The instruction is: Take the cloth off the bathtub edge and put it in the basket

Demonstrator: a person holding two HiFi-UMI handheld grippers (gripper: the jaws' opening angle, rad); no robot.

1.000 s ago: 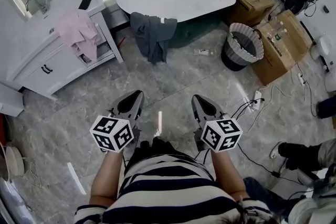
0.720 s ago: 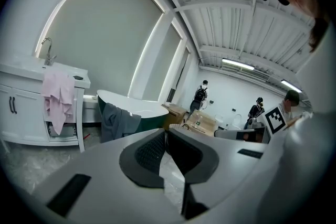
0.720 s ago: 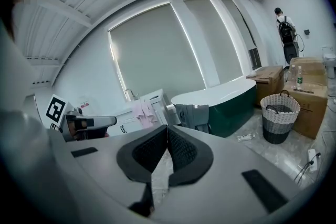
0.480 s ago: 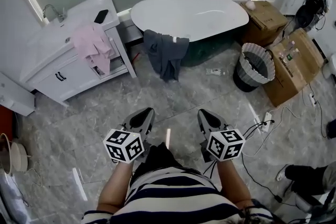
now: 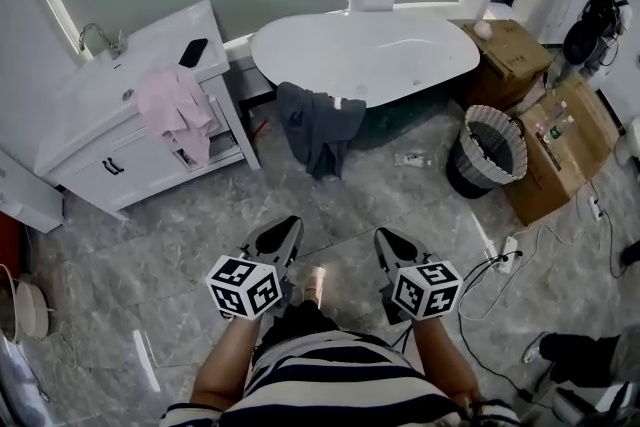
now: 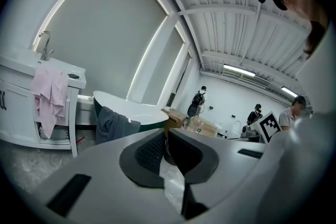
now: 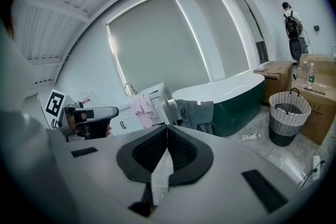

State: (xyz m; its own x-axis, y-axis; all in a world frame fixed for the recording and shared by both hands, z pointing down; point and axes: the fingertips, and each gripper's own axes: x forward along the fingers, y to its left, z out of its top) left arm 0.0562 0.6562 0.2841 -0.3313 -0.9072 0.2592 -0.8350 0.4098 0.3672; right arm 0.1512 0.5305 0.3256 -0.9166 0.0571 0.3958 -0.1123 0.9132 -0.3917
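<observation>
A dark grey cloth [image 5: 319, 125] hangs over the near edge of the white bathtub [image 5: 370, 55] and down to the floor; it also shows in the left gripper view as the cloth [image 6: 113, 124] and in the right gripper view as the cloth [image 7: 197, 114]. A woven basket [image 5: 485, 150] stands on the floor right of the tub, basket [image 7: 286, 117]. My left gripper [image 5: 284, 230] and right gripper [image 5: 388, 240] are held side by side well short of the tub, both shut and empty.
A white vanity [image 5: 120, 110] with a pink cloth [image 5: 175, 110] draped on it stands at the left. Cardboard boxes [image 5: 545, 130] sit right of the basket. Cables [image 5: 500, 255] trail on the floor at the right. A person [image 5: 600, 15] stands at the far right.
The view has tilted up and the tub, vanity and basket have slid lower and right in the frame. Both grippers stay shut and keep their side-by-side pose.
</observation>
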